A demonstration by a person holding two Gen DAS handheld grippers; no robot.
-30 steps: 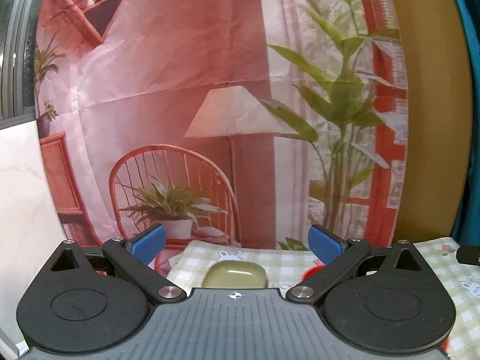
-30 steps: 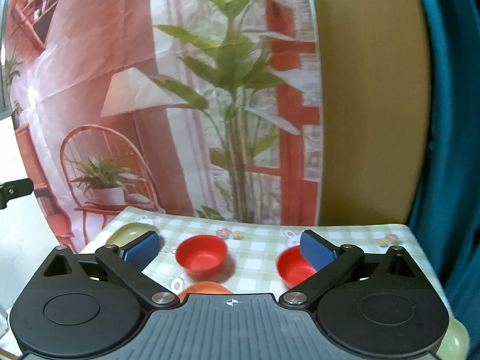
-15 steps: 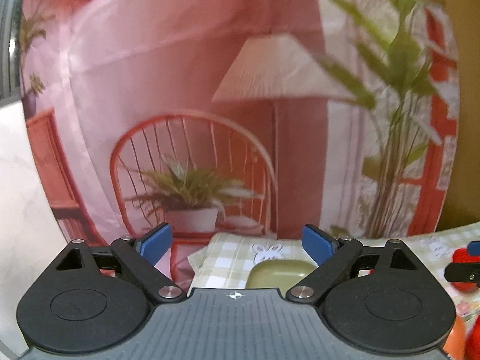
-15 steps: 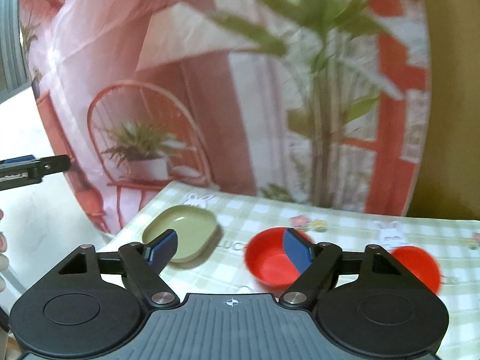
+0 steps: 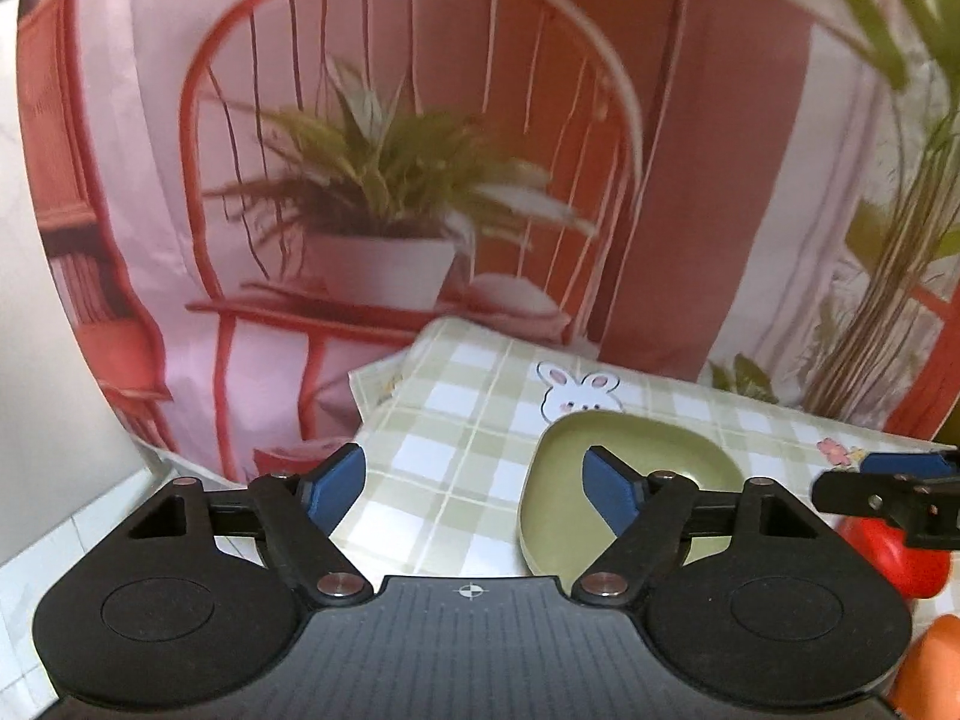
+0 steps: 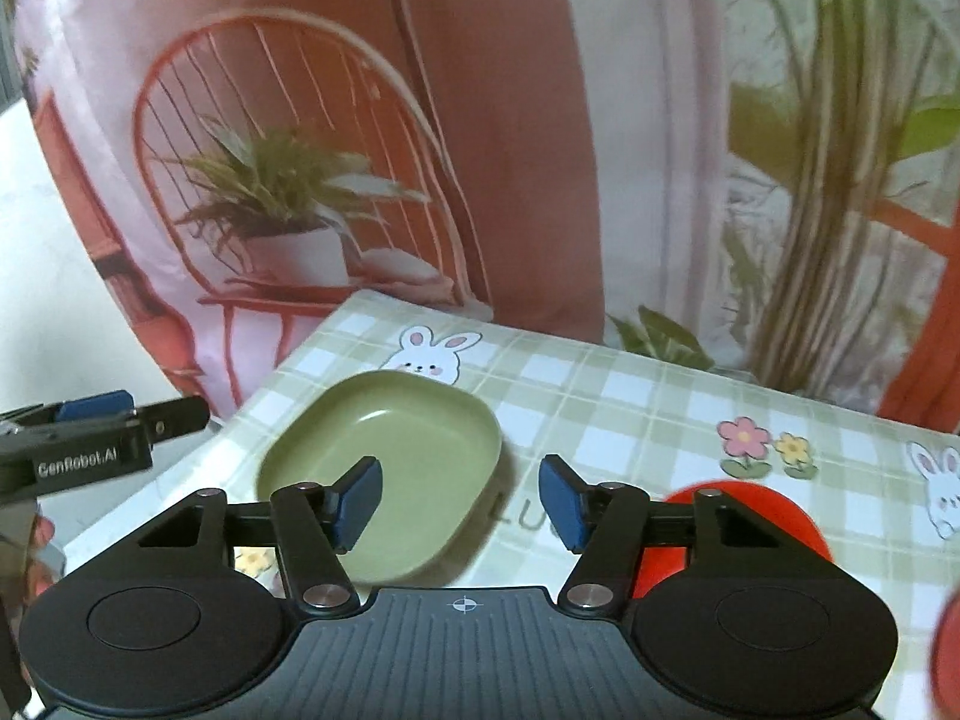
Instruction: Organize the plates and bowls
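Printed fabric with a red chair and potted plant hangs behind the worktop (image 6: 630, 414), which wears a green checked cloth with rabbits and flowers. Low in the centre of the right wrist view, the green plate (image 6: 396, 456) lies flat near the cloth's left corner, just below a rabbit print. The right claw (image 6: 459, 501) hovers with its jaws spread and nothing between them; its left pad overlaps the plate's right half in the picture while the right pad stands over bare cloth, so it appears lined up to take the plate's right rim, though contact cannot be told. A red bowl (image 6: 774, 510) sits at lower right, partly hidden behind the claw's linkage, close to the plate.

In the left wrist view the left claw (image 5: 474, 486) is likewise spread and empty, poised over the cloth at the plate's left side. Bare cloth lies above and to the right of the plate; the worktop's edge runs close on the left, leaving little room there.
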